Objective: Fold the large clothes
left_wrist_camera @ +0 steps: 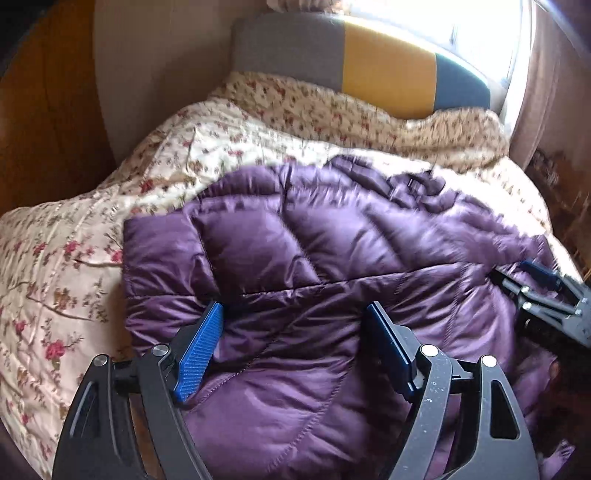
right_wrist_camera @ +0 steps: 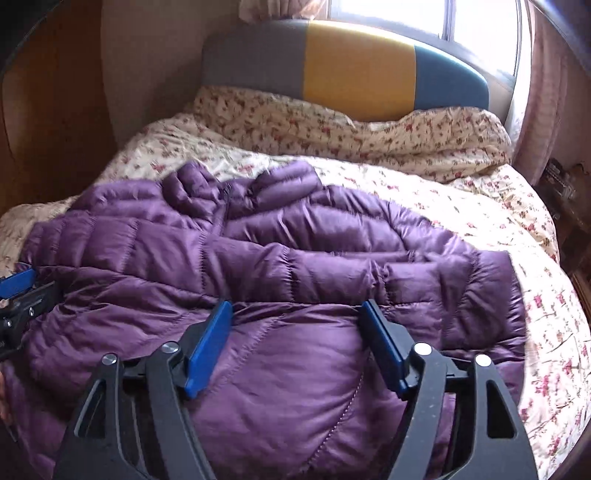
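Observation:
A purple quilted puffer jacket lies folded on the floral bedspread, its near edge bulging toward both cameras. My left gripper hovers over the jacket's near left part, jaws wide apart with nothing pinched between the blue pads. In the right wrist view the same jacket fills the middle, collar lumps toward the headboard. My right gripper stands open above the jacket's near right part, its pads clear of the fabric. The right gripper also shows at the left view's right edge, and the left gripper at the right view's left edge.
A grey, yellow and blue headboard stands behind a rumpled floral duvet. A bright window and pink curtain are at the back right. Wooden panels flank the bed's left; dark furniture sits to the right.

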The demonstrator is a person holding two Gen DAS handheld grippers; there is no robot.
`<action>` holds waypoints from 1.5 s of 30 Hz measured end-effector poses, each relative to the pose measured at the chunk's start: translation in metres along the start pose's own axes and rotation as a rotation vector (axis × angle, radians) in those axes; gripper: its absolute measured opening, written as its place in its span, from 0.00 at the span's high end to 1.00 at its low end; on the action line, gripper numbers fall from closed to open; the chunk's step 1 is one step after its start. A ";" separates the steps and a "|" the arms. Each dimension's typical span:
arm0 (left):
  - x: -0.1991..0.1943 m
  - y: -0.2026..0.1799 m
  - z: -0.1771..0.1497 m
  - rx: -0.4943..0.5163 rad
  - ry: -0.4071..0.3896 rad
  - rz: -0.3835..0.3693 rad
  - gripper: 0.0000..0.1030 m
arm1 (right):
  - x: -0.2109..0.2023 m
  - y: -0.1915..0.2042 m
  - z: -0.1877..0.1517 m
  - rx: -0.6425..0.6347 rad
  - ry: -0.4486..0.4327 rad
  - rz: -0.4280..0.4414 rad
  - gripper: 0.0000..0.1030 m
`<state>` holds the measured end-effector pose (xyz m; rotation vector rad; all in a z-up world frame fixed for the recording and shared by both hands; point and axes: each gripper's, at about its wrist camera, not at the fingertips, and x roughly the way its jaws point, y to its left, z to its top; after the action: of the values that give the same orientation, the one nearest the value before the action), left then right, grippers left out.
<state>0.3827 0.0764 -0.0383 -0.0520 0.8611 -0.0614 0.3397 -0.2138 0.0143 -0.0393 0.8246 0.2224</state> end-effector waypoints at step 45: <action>-0.191 0.072 -0.234 -0.230 0.096 -0.182 0.29 | -0.187 -0.132 -0.221 0.156 0.355 0.252 0.22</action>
<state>0.0829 0.1573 -0.0511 -0.3459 0.9544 -0.1359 0.0852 -0.4035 -0.0056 0.1769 1.1997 0.3954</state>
